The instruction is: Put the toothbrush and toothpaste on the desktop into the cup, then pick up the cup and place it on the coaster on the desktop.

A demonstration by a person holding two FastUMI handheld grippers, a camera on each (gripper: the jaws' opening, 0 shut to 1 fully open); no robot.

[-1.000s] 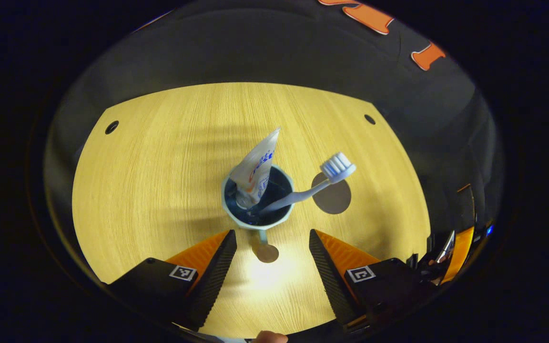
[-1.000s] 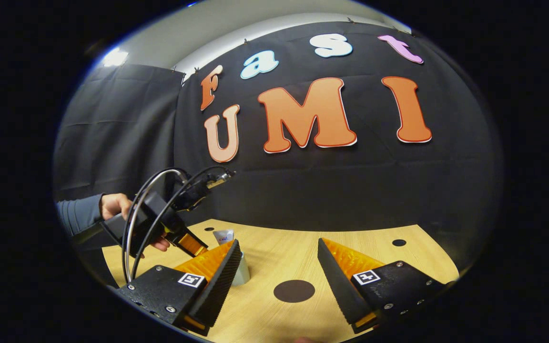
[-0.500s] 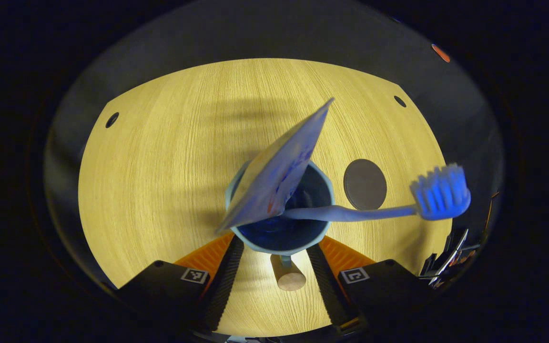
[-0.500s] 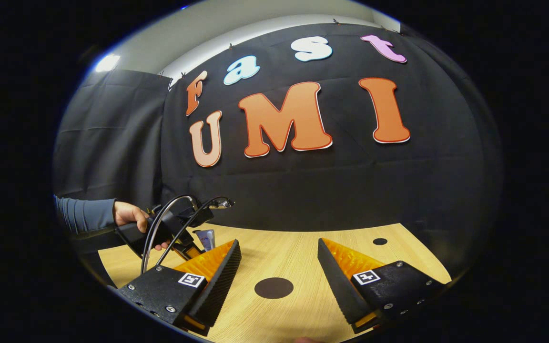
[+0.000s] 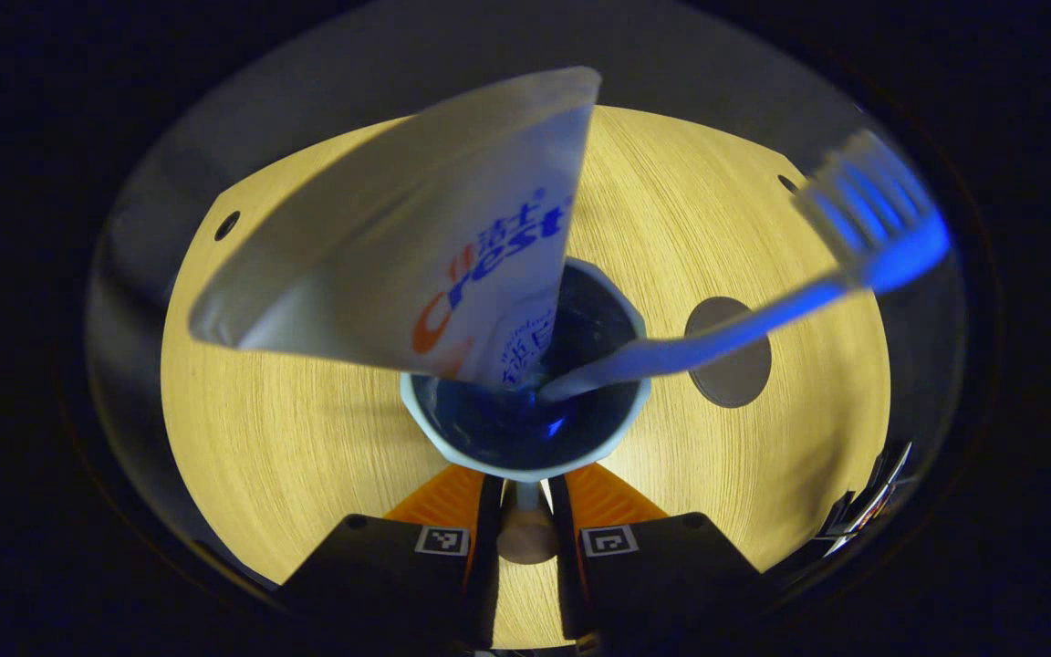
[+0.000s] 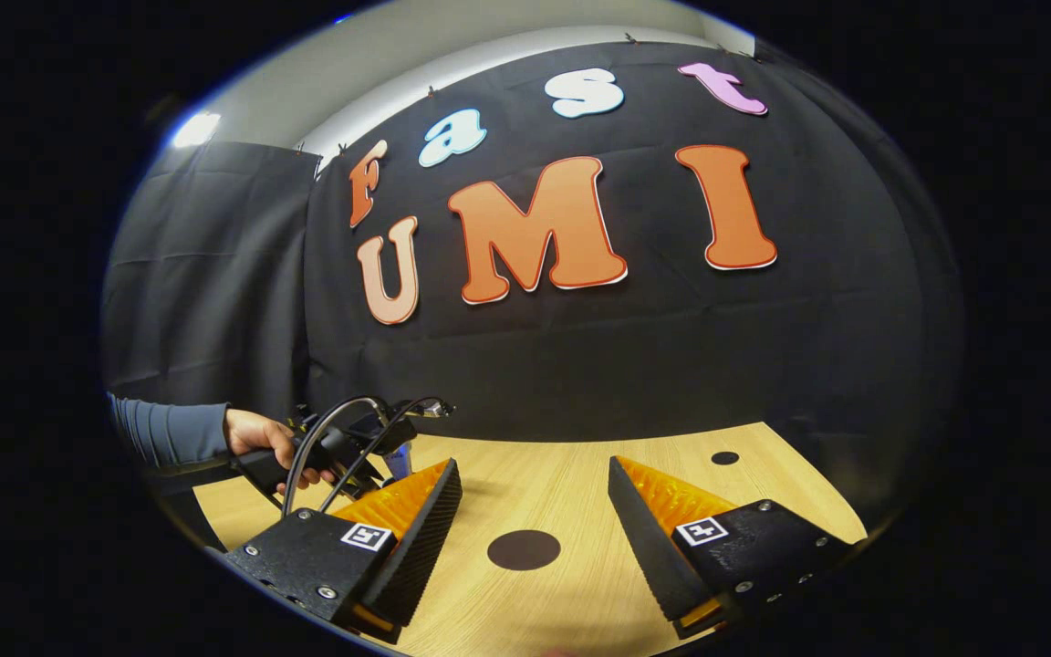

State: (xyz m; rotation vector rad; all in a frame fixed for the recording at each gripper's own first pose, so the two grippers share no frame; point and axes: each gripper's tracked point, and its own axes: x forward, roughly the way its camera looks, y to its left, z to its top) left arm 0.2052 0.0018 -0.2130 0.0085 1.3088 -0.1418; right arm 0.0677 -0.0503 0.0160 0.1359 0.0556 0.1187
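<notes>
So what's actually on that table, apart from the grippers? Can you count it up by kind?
Cup: 1
Toothpaste tube, standing in the cup: 1
Toothbrush, standing in the cup: 1
Coaster, a dark round disc beside the cup: 1
Total: 4 things on the wooden table.

dim, warm | toothbrush blurred | ceiling lamp glare | fisheye-warped edges

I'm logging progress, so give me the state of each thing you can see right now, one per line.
toothpaste: standing tilted in the cup
toothbrush: in the cup, head leaning out
cup: upright, off the coaster
cup handle: pinched by the left gripper
coaster: bare
right gripper: open, holding nothing
</notes>
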